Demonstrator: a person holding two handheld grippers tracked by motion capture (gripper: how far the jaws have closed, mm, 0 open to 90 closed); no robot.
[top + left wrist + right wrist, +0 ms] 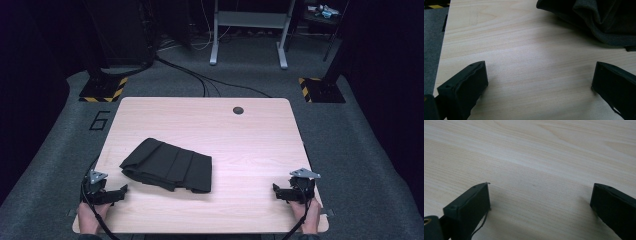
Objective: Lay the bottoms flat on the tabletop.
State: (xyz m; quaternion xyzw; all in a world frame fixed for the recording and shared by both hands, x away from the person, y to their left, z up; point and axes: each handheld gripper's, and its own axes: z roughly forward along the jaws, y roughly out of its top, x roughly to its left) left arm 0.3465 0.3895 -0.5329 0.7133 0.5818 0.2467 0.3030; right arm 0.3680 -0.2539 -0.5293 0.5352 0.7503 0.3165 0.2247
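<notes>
Dark folded cloth [167,165]: centre-left of the high view, on the table [250,145], untouched. Left gripper [119,192] lower left, right gripper [276,192] lower right; both jaws wide, empty. Handling apparently not yet begun.

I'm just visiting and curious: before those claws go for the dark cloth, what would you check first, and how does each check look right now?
1. Left claw open: ok, jaws stand wide apart with bare table between them.
2. Right claw open: ok, jaws wide and nothing between them.
3. Cloth free to grasp: ok, it lies folded on the table, touched by neither claw.
4. Cloth near a claw: ok, its edge lies just ahead of the left claw; the right claw is farther off.
5. Path clear: ok, bare wood between each claw and the cloth.
6. How many layers the cloth has: cannot tell; only ridges on its top are plain.
</notes>
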